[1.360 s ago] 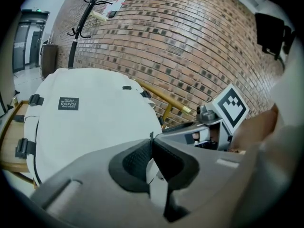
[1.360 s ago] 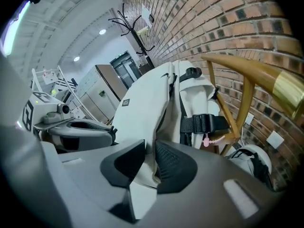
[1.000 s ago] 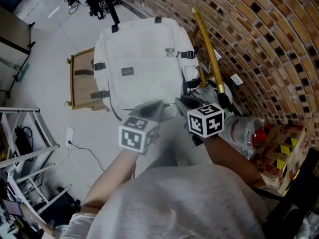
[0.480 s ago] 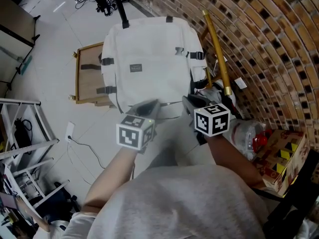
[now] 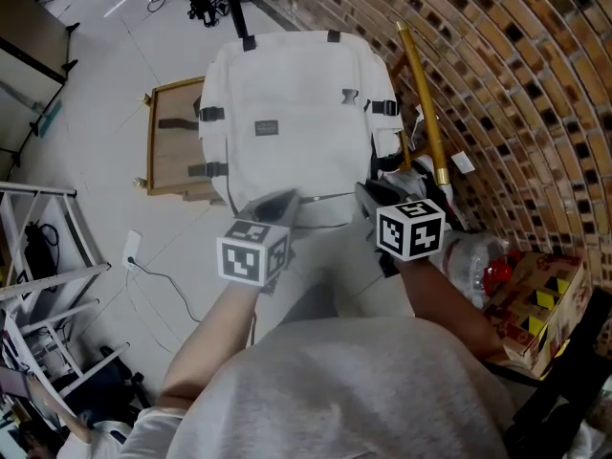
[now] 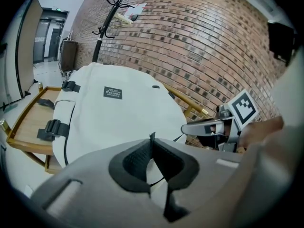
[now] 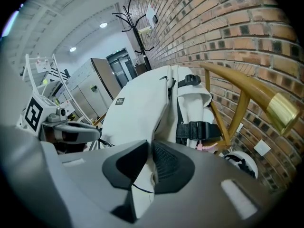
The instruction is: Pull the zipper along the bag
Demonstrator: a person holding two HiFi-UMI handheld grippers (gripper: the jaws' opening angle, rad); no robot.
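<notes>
One white bag (image 5: 287, 113) lies on a wooden frame (image 5: 170, 151), its long axis running away from the person, label side up. Two grippers meet its near edge and partly hide it: the left gripper (image 5: 280, 203) pinches a small dark tab (image 6: 152, 137), and the right gripper (image 5: 369, 195) nips a fold of the bag's fabric. The zipper line is hard to make out

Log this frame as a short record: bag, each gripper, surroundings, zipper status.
bag: white fabric backpack, lying flat on a light wooden frame
left gripper: shut on the backpack's near edge, a small dark tab poking up between the pads
right gripper: shut on white fabric along the same edge
surroundings: brown brick wall on the right
zipper: pull not clearly identifiable
</notes>
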